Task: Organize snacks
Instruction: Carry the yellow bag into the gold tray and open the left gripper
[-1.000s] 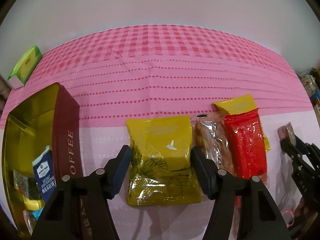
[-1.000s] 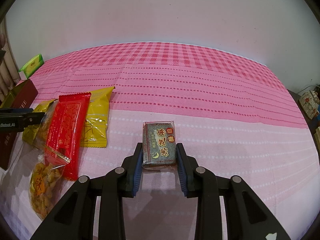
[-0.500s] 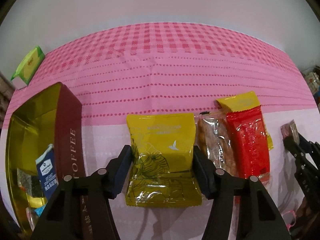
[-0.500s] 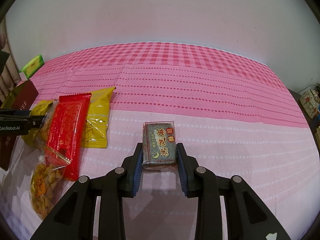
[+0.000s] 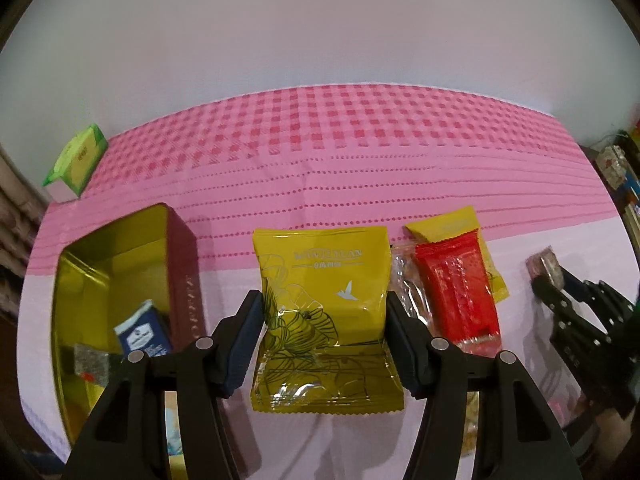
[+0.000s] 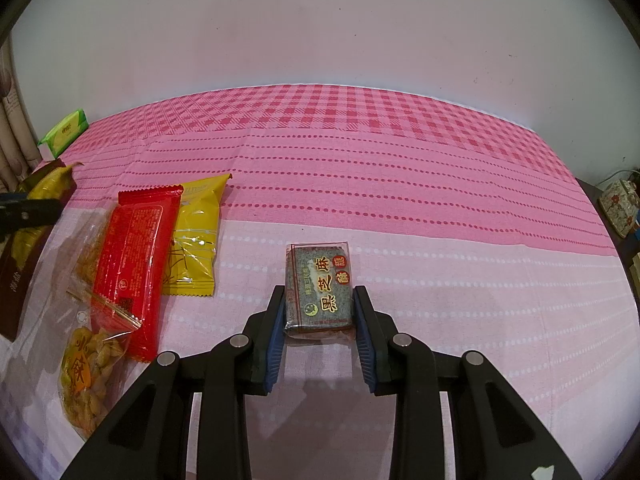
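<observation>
1. Left tool (image 5: 324,340): clenched on the yellow pouch (image 5: 326,304), both pads pressed to the pouch's side edges. The pouch appears lifted clear of the surface (image 5: 360,168), probably so it can be carried left to the tin.

2. Tin (image 5: 180,264): dark red outside, gold inside, lid off, just left of the yellow pouch. It holds a blue packet (image 5: 142,334) and a grey-speckled packet (image 5: 90,364) at its near end; more lies under them, too hidden to name. Judged to be the collecting box for the snacks.

3. Right tool (image 6: 320,322): clenched on the black sesame bar (image 6: 320,288), pads against its long sides, the wrapper's far half projecting beyond them. Whether the bar rests on the surface or is raised, cannot tell.

4. Loose stock, left of the sesame bar: red packet (image 6: 136,260) lying across a clear bag of golden pieces (image 6: 90,384) and overlapping a second yellow pouch (image 6: 196,240). Overlapped, so best taken from the top down.

5. Green box (image 6: 64,134): far left corner, well apart from the snacks.

6. Progress, as judged: partly done; two items in hand, three waiting.
</observation>
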The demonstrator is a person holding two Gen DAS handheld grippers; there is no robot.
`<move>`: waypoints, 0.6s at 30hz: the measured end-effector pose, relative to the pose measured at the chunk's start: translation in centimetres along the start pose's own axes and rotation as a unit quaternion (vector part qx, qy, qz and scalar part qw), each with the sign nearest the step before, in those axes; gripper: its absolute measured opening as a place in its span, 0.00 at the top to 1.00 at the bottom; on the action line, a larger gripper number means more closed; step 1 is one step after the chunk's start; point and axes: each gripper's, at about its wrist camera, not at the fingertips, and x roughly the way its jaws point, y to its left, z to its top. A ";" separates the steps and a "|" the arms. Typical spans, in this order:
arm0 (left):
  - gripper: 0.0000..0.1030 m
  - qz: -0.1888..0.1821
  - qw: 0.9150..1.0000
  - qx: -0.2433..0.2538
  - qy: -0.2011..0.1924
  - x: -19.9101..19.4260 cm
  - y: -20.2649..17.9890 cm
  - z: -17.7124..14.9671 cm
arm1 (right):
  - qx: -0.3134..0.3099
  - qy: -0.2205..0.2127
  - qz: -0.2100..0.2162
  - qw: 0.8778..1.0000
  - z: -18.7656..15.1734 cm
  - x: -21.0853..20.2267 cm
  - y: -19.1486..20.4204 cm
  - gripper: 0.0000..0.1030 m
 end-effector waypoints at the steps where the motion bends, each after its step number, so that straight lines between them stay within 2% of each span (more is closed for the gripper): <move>1: 0.42 0.002 1.000 -0.001 -0.002 -0.4 0.2 -0.1 | 0.000 0.000 0.000 1.000 0.0 0.0 0.0 0.71; 9: 0.42 0.016 1.000 -0.004 -0.004 -2.8 2.9 -0.9 | 0.000 0.000 0.000 1.000 0.0 0.0 0.0 0.71; 18: 0.42 0.039 0.999 -0.032 -0.008 -4.8 7.6 -1.9 | 0.000 0.000 0.000 1.000 0.0 0.0 0.0 0.71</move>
